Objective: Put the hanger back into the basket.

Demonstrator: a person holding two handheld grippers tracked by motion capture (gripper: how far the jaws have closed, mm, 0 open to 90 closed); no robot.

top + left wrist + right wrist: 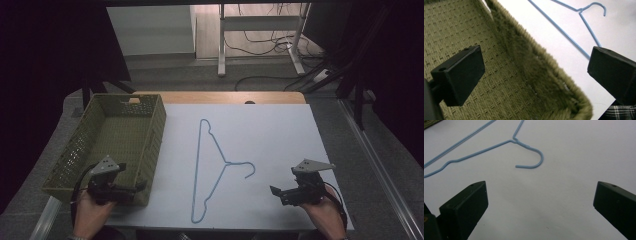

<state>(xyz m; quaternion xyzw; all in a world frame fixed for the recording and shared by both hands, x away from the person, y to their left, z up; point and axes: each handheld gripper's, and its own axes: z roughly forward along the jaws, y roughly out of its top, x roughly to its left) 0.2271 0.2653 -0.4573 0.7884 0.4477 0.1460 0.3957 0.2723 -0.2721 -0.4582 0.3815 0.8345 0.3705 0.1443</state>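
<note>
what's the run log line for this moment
left gripper: open, over basket wall | right gripper: open, empty | hanger: flat on table, untouched

All three views share the blue hanger [215,165].

The left gripper [141,185] is held low at the table's near left corner, jaws wide apart and pointing right. The right gripper [274,191] sits near the near right corner, jaws spread, pointing left.
</note>
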